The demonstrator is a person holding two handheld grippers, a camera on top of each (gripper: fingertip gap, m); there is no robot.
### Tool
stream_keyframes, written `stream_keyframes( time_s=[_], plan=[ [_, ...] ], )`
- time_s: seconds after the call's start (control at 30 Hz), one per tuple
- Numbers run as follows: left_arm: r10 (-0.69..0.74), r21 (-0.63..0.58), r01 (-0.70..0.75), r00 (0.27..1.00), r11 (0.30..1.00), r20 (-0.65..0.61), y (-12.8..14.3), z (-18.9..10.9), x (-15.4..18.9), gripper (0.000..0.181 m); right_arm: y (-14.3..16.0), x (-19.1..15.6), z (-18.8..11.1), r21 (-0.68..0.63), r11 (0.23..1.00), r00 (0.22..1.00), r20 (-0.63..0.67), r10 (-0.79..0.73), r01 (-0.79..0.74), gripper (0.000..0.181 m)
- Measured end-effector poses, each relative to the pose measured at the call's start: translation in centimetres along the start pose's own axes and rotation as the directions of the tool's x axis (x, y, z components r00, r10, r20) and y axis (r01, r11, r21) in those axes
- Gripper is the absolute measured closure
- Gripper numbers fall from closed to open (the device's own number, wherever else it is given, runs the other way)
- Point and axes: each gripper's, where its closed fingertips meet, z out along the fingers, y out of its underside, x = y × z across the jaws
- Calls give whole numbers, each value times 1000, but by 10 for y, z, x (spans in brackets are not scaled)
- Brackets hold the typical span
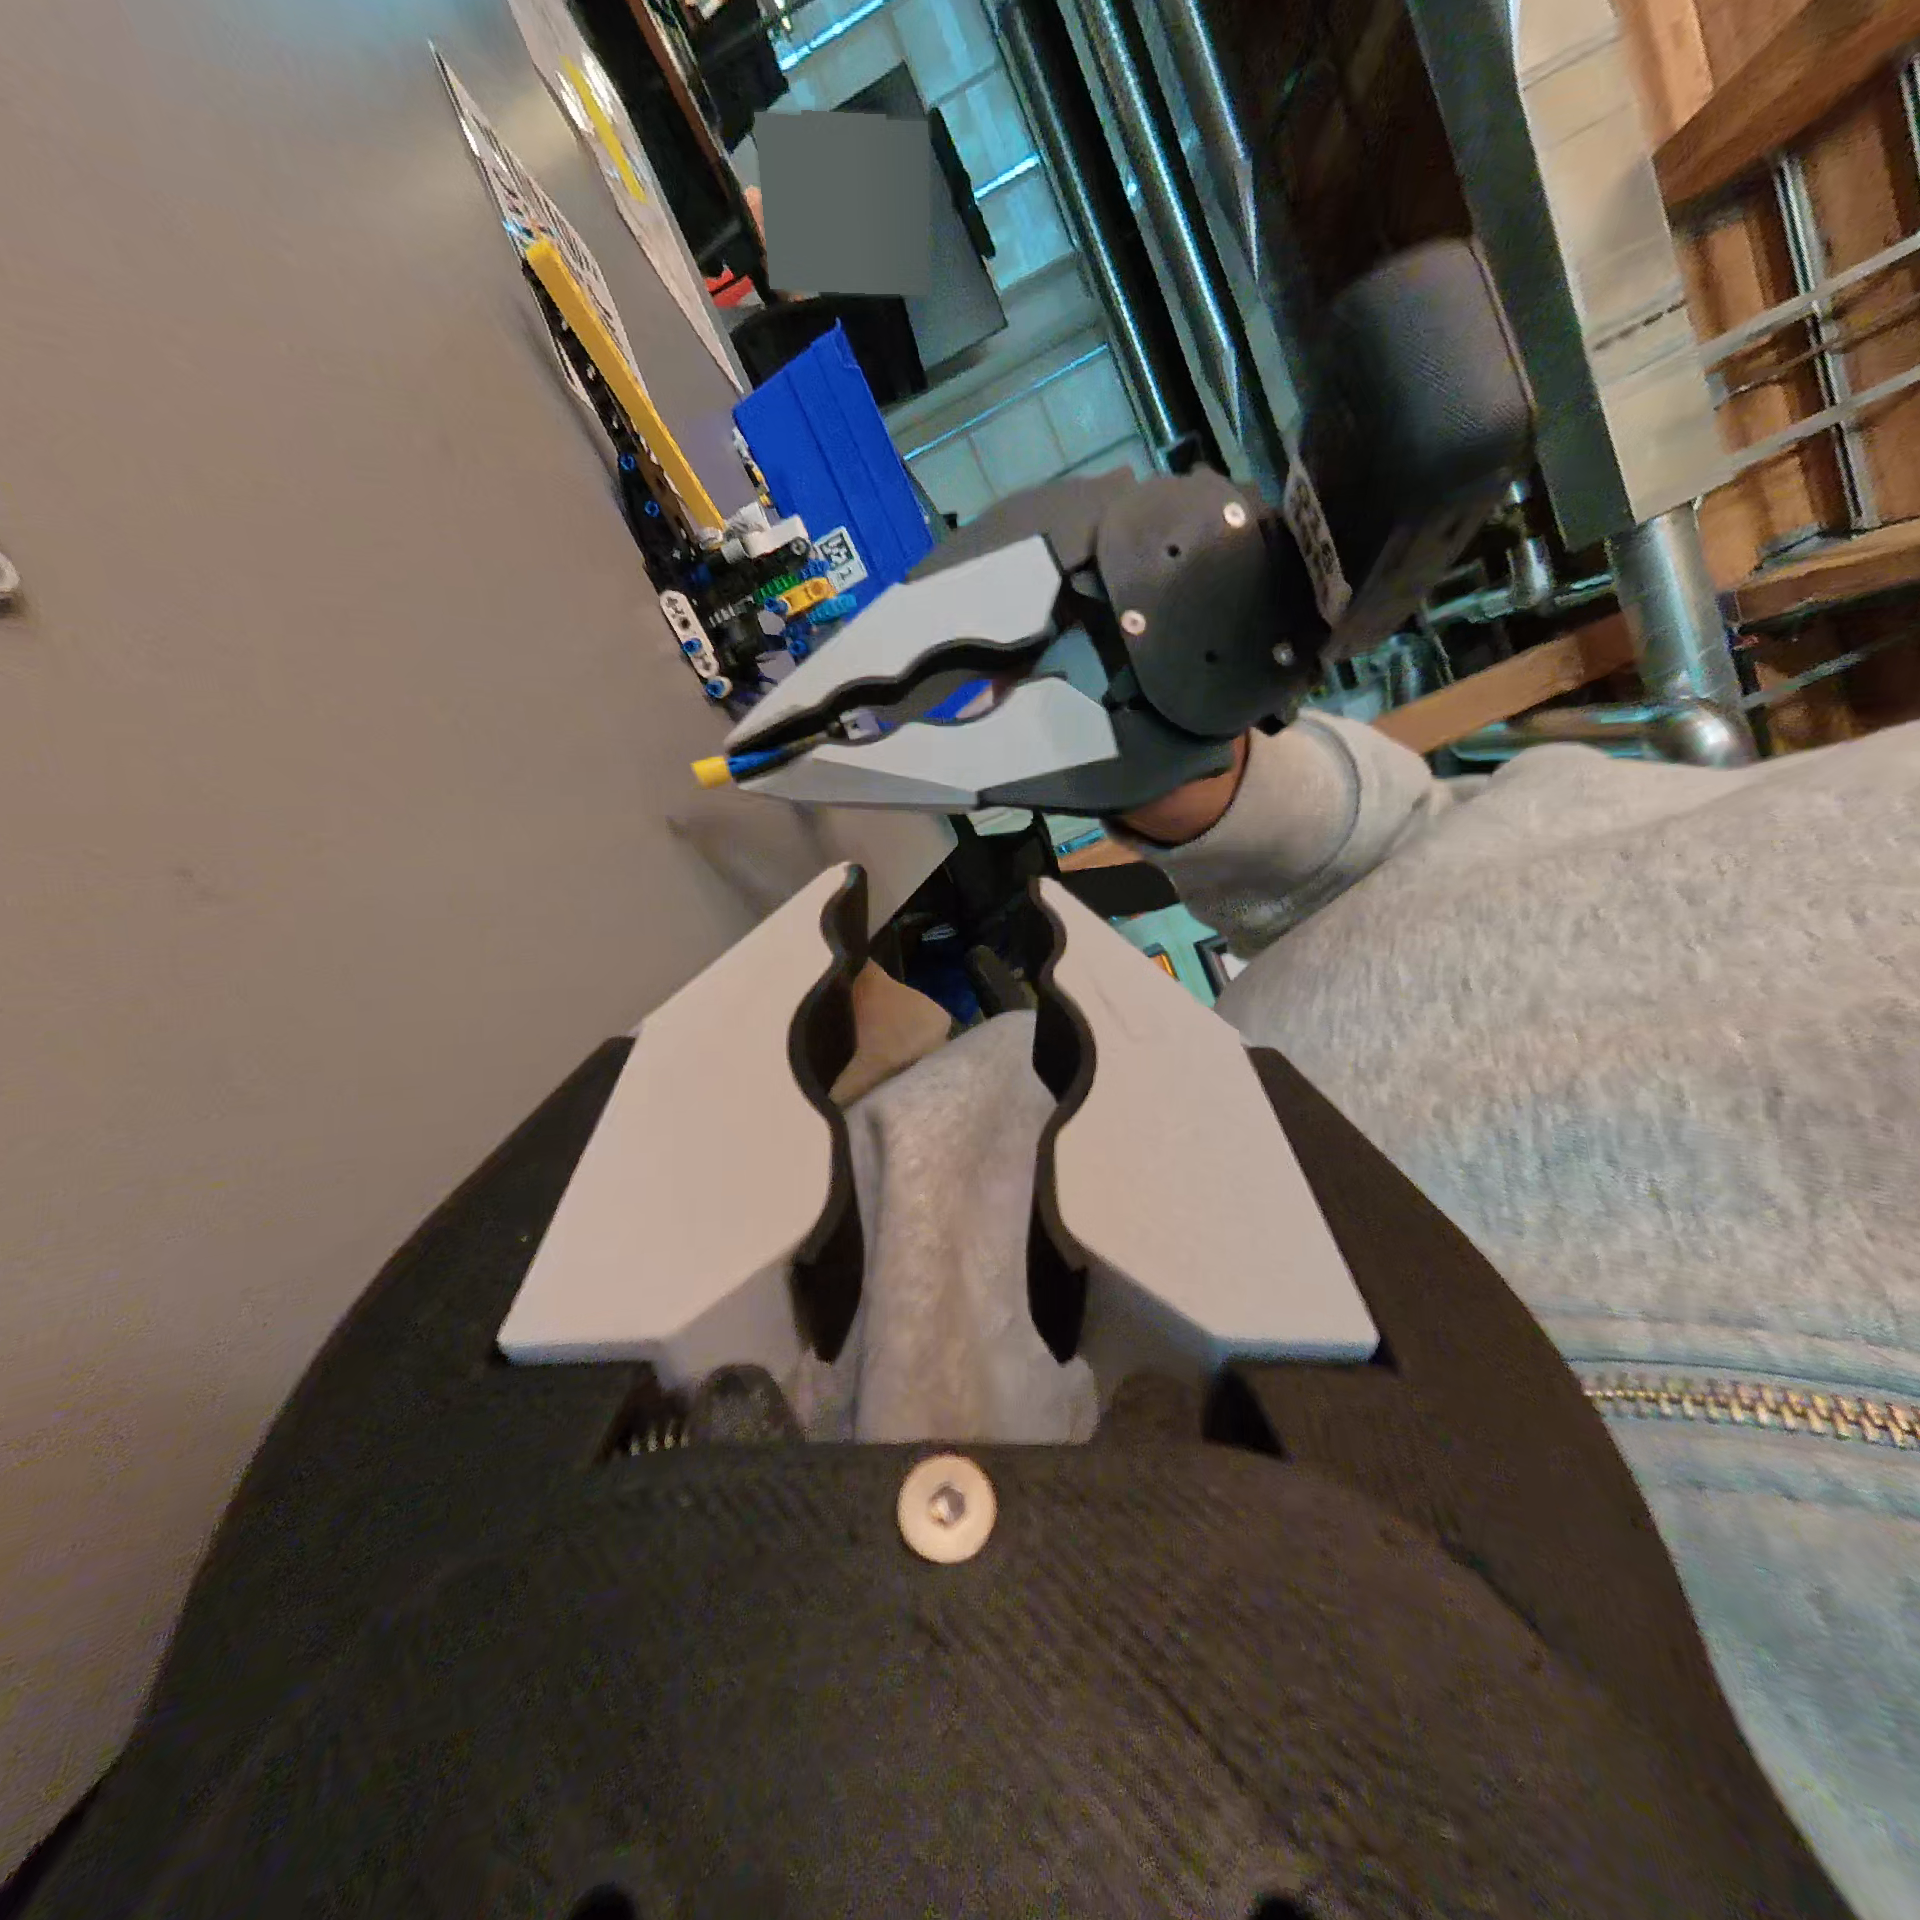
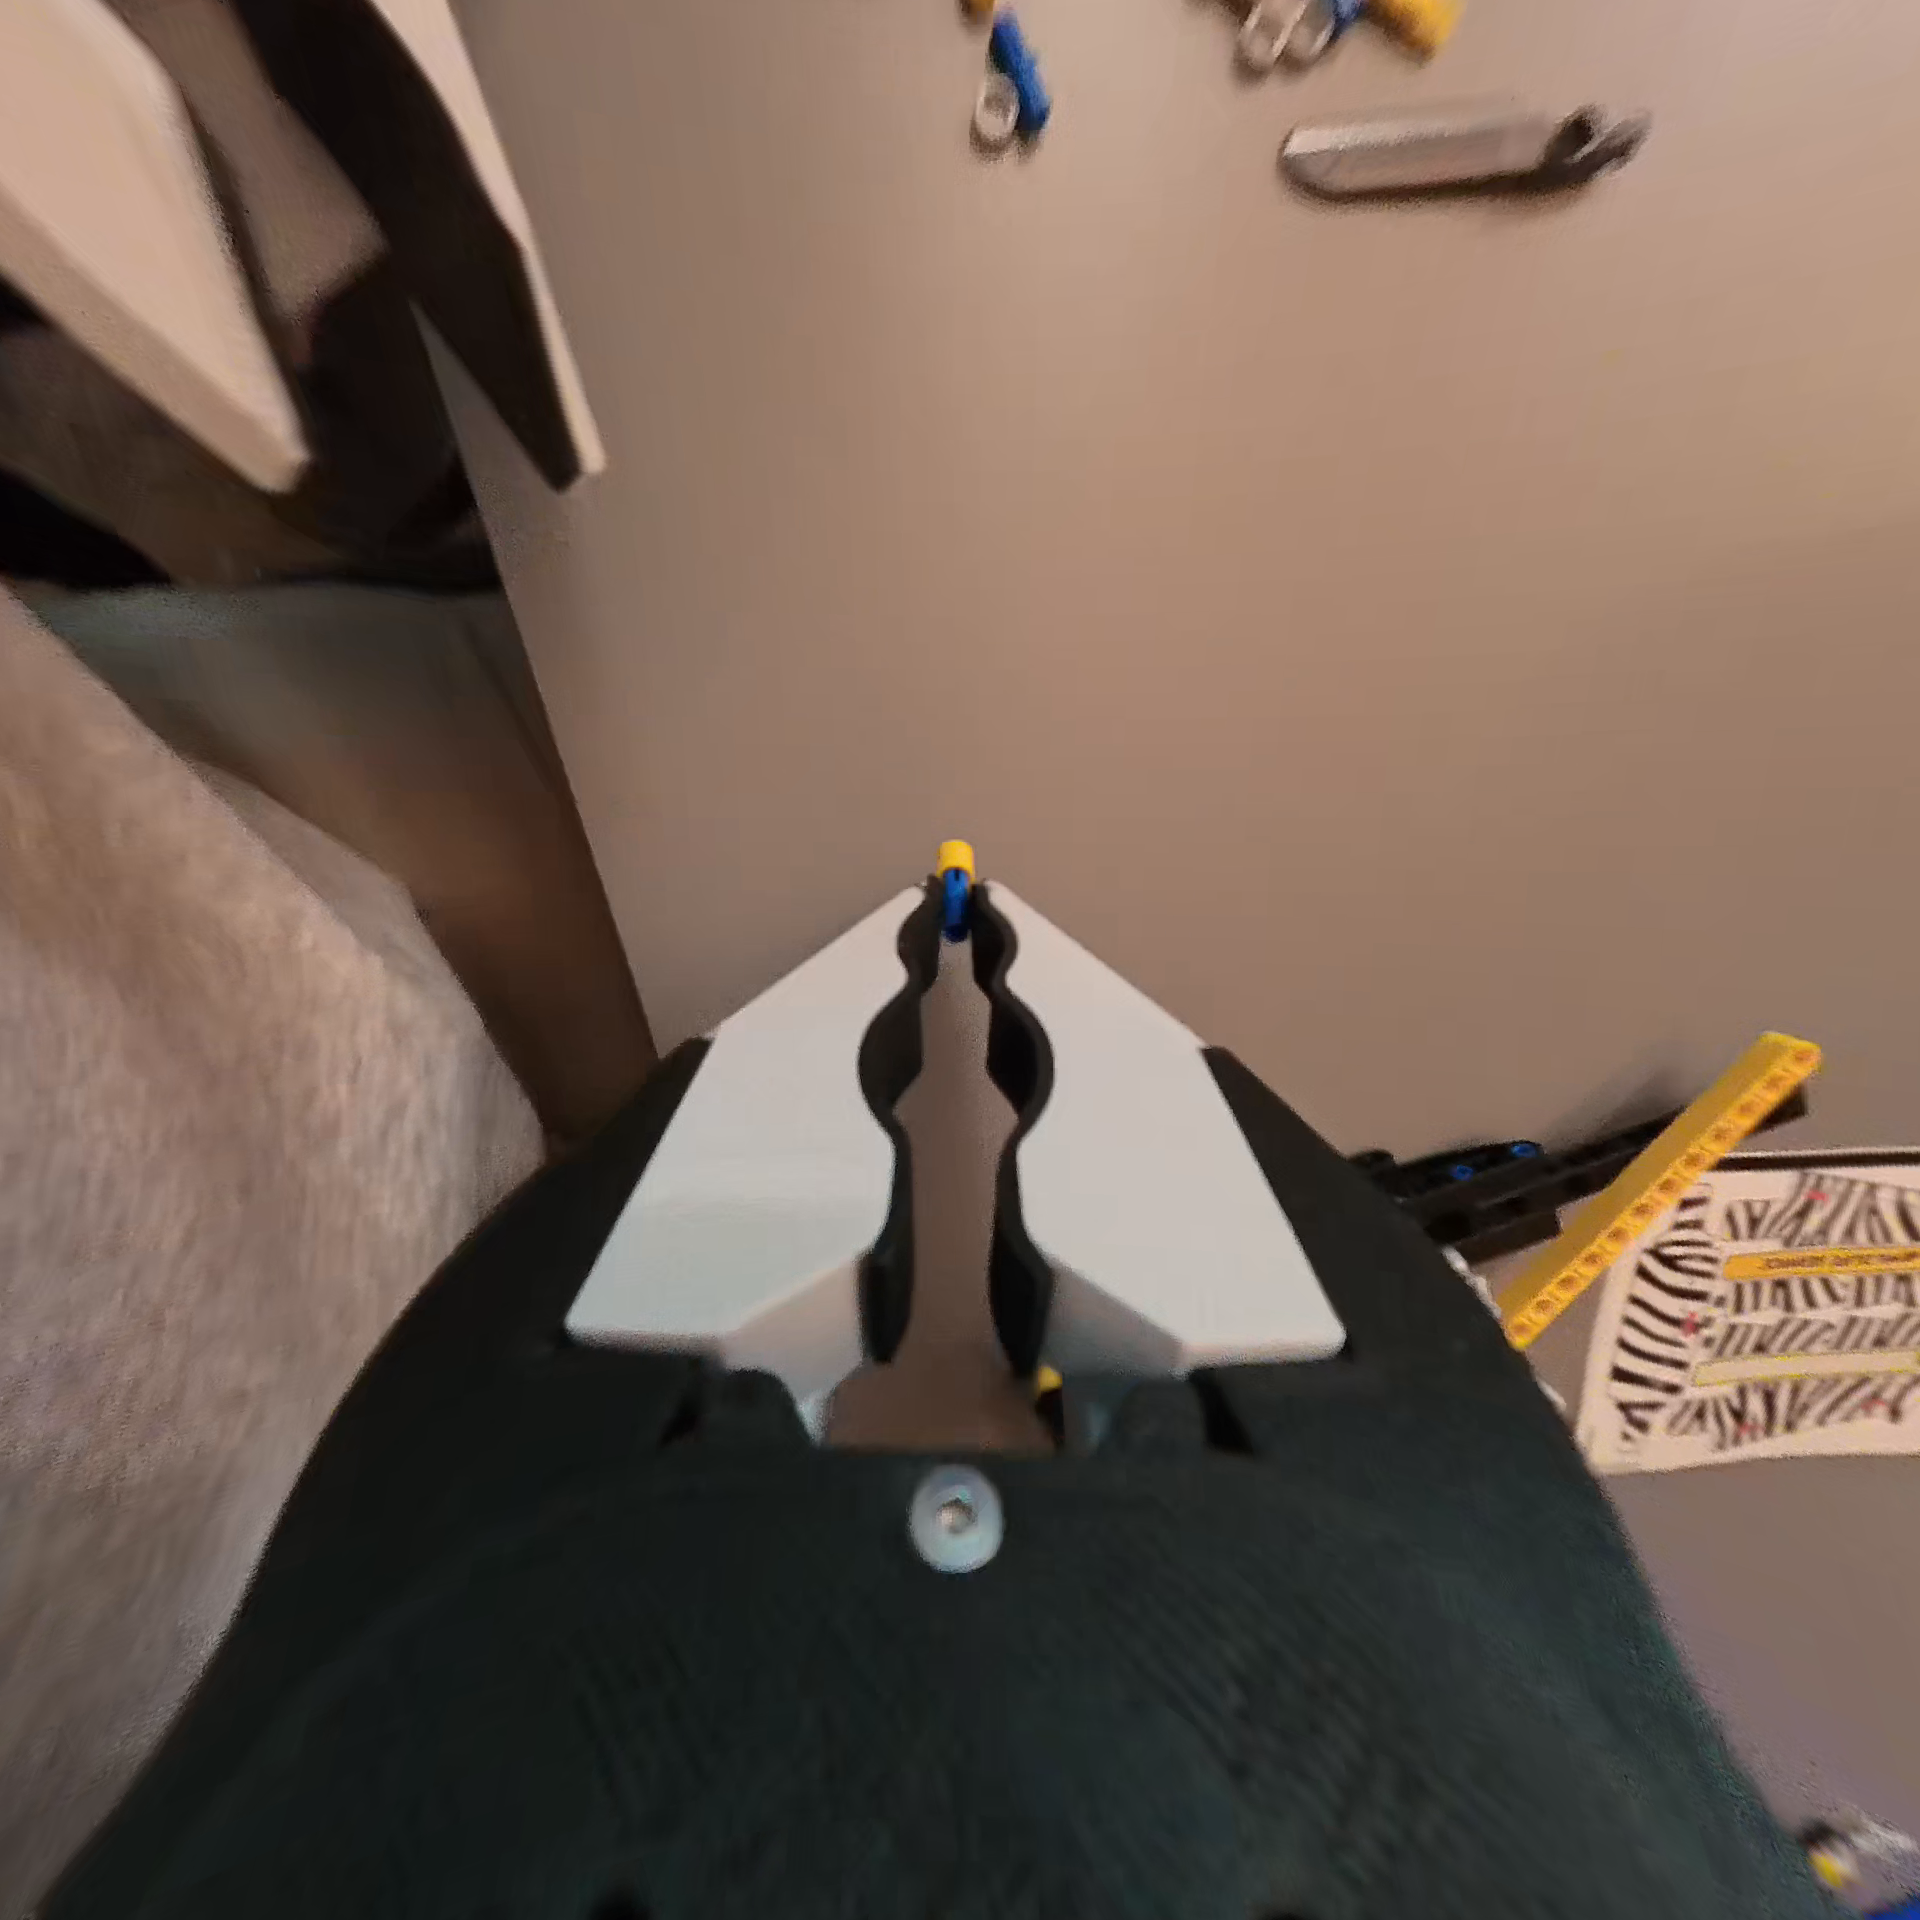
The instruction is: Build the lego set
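My right gripper (image 2: 954, 896) is shut on a small blue-and-yellow pin (image 2: 954, 871), whose yellow end sticks out past the fingertips, above the grey table (image 2: 1247, 540). In the left wrist view the right gripper (image 1: 743, 764) shows ahead, held by a hand in a grey sleeve, with the pin (image 1: 717, 770) at its tips. My left gripper (image 1: 945, 894) is open and empty just below it. The partly built model (image 1: 727, 592), with a long yellow beam (image 1: 613, 384), lies farther along the table. The beam (image 2: 1662, 1184) and black beams (image 2: 1486, 1179) also show at the right of the right wrist view.
Loose pieces lie at the far end of the table: a blue-and-grey piece (image 2: 1008, 94) and a long grey piece (image 2: 1455, 156). A zebra-striped sheet (image 2: 1766, 1309) lies by the yellow beam. A blue bin (image 1: 831, 468) stands behind the model. The left gripper (image 2: 436, 457) shows blurred at top left. About 9 centimetres separates my left fingertips from my right. The left gripper is farther from the beam (image 2: 1662, 1184), some 25 centimetres, than the right, some 15 centimetres.
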Motion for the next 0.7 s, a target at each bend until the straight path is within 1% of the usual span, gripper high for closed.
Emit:
stream_keyframes(
  time_s=[0.07, 0.13, 0.23, 0.3, 0.33, 0.4, 0.43, 0.53, 0.6, 0.63, 0.67, 0.7],
  plan=[
    [28, 12, -29, 998, 1000, 50, -2, 1, -5, 148, -7, 0, -10, 136, 990, 999, -32, 28, -24, 177],
    [85, 5, -85, 992, 996, 90, -1, 4, -7, 145, -17, -4, -23, 287, 957, 998, -32, 53, -42, 177],
    [193, -5, -195, 971, 981, 139, -1, 11, -7, 143, -28, -13, -47, 485, 864, 991, 59, 118, -132, 177],
    [262, 7, -265, 956, 964, 132, -1, 20, 1, 142, -26, -9, -63, 577, 794, 982, 93, 166, -189, 177],
    [288, 23, -293, 950, 956, 120, -1, 25, 6, 143, -23, -4, -71, 617, 761, 978, 90, 188, -202, 177],
    [316, 44, -319, 946, 947, 73, 1, 38, 17, 143, -14, 4, -84, 680, 707, 975, 53, 214, -192, 177],
    [321, 36, -323, 946, 946, 40, 5, 45, 23, 142, -10, 6, -89, 707, 685, 976, 37, 213, -176, 177],
    [322, 34, -321, 946, 947, -47, 8, 69, 37, 141, -6, -1, -104, 782, 617, 987, -14, 161, -90, 176],
    [312, 58, -307, 940, 950, -134, 5, 82, 50, 139, -2, -1, -112, 819, 574, 983, -101, 151, -4, 176],
    [298, 79, -289, 940, 954, -165, -1, 87, 53, 141, 2, 3, -116, 827, 561, 971, -164, 172, 40, 181],
    [285, 85, -276, 948, 958, -139, -7, 93, 47, 142, 9, 13, -118, 828, 556, 947, -234, 220, 75, 181],
    [312, 59, -308, 947, 950, -71, -11, 100, 33, 144, 14, 18, -116, 814, 572, 929, -283, 238, 102, 181]
  ],
)
